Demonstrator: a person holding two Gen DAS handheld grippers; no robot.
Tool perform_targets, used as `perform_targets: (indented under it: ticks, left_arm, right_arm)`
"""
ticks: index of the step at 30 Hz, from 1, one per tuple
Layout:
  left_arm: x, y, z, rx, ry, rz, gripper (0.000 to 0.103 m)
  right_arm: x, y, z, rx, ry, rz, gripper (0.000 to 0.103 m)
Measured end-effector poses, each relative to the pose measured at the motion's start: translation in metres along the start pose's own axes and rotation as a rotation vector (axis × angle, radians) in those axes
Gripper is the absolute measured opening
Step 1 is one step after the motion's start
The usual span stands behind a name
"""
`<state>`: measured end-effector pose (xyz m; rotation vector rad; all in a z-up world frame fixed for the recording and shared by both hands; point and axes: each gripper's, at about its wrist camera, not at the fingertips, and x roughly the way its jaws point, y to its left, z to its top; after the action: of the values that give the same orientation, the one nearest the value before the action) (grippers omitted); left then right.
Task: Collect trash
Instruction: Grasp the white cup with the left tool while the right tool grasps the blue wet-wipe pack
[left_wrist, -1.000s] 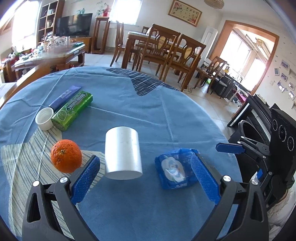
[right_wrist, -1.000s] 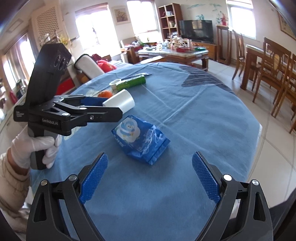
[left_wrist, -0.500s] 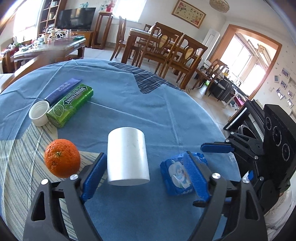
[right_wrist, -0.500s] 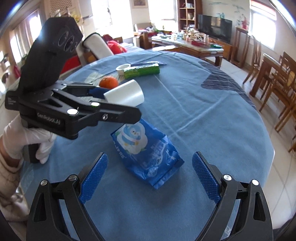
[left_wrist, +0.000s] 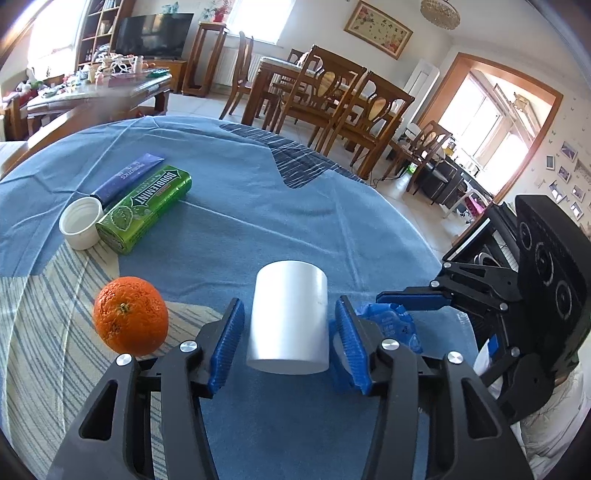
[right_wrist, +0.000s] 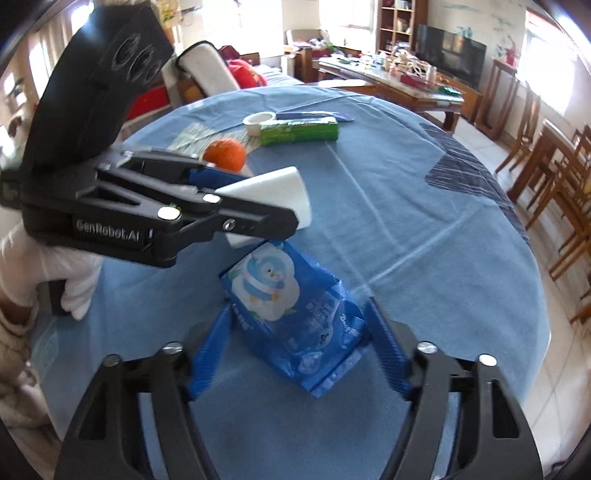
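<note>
A white paper cup (left_wrist: 290, 317) stands upside down on the blue tablecloth (left_wrist: 258, 206). My left gripper (left_wrist: 290, 345) has its blue pads on either side of the cup, close to its walls, with small gaps still showing. The cup also shows in the right wrist view (right_wrist: 273, 195), behind the left gripper's arm. A crumpled blue snack bag (right_wrist: 291, 314) with a penguin picture lies between the pads of my right gripper (right_wrist: 299, 347), which is closing around it; the right pad looks apart from the bag.
An orange (left_wrist: 129, 314) sits left of the cup. A green gum pack (left_wrist: 146, 206), a purple tube (left_wrist: 127, 179) and a white cap (left_wrist: 81, 221) lie at the far left. Wooden dining chairs (left_wrist: 332, 99) stand beyond the table's far edge.
Both grippers moved forward and narrowed. The left pads closed in around the white cup. The right pads closed in around the blue bag.
</note>
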<state>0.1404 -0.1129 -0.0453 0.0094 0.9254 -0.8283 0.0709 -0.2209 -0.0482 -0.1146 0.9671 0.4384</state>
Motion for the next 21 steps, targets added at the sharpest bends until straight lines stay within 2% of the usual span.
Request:
perform_targets:
  ticks: [6,15,21]
  left_arm:
    - [-0.001,0.003,-0.001,-0.014,-0.007,-0.014,0.043]
    - [-0.005,0.001,-0.001,-0.011,-0.036,-0.029,0.043]
    - [0.005,-0.007,0.002,0.014,0.01,0.006,0.04]
  right_arm:
    - [-0.006,-0.002,-0.006,0.049,-0.024,0.004,0.057]
    - [-0.043,-0.005,-0.032,0.16,-0.121,0.005,0.057]
    - [-0.078,-0.001,-0.059,0.23,-0.184,0.012,0.057]
